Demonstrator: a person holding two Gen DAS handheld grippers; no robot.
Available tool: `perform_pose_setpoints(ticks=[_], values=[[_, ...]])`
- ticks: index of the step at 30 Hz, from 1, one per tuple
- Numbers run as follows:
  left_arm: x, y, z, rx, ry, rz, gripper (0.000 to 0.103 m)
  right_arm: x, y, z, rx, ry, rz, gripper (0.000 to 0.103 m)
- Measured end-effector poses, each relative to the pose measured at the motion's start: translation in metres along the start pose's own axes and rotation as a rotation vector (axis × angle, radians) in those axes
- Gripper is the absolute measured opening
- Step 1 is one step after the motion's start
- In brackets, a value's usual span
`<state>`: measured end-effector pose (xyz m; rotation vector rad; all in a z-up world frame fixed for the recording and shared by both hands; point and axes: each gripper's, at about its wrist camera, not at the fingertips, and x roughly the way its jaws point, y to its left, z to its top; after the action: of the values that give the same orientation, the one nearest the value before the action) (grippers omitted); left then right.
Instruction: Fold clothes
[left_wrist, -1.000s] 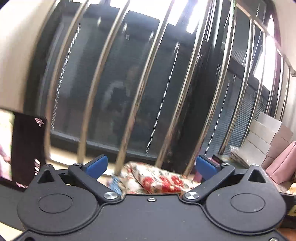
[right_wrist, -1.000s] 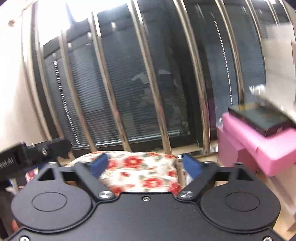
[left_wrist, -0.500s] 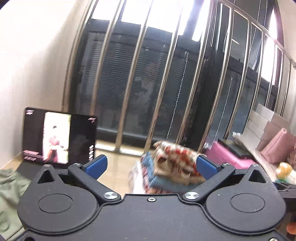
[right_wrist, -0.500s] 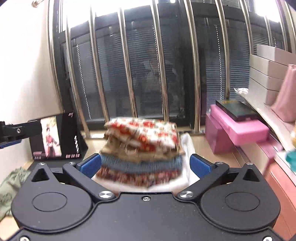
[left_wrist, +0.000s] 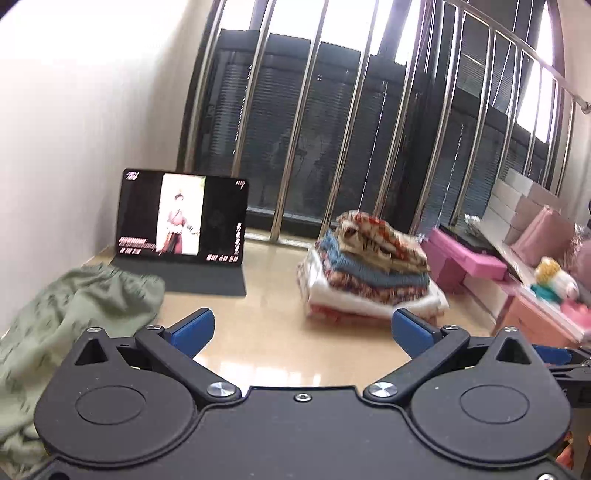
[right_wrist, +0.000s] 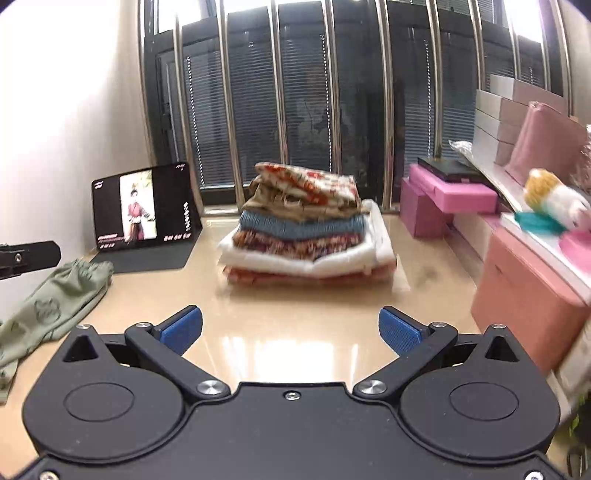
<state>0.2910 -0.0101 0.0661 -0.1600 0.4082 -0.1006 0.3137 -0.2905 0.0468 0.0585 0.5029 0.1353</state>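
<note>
A stack of folded clothes (left_wrist: 369, 269) stands on the beige table, with a red floral piece on top; it also shows in the right wrist view (right_wrist: 306, 229). A crumpled green garment (left_wrist: 66, 314) lies unfolded at the table's left, seen too in the right wrist view (right_wrist: 55, 302). My left gripper (left_wrist: 301, 328) is open and empty, well short of the stack and beside the green garment. My right gripper (right_wrist: 290, 328) is open and empty, in front of the stack.
A tablet (left_wrist: 181, 218) on a dark stand plays a video at the back left. Pink boxes (right_wrist: 447, 195), a salmon drawer unit (right_wrist: 524, 295) and a plush toy (right_wrist: 554, 195) crowd the right. Window bars (right_wrist: 332, 92) close the back.
Both grippers have drawn back from the stack, where they were close over the floral piece a second ago. The floral piece now lies on top of the pile. Both grippers stay open.
</note>
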Motion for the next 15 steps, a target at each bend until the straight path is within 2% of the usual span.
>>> perform_pose_setpoints(ticks=[10,15], values=[[-0.085,0.010,-0.058,0.039,0.004,-0.047,0.103,-0.079,0.023,-0.070,-0.070,-0.024,0.036,0.103],[-0.133,0.009,-0.087,0.038,-0.031,-0.055,0.103,-0.132,0.035,-0.108,-0.040,-0.055,0.091,0.103]])
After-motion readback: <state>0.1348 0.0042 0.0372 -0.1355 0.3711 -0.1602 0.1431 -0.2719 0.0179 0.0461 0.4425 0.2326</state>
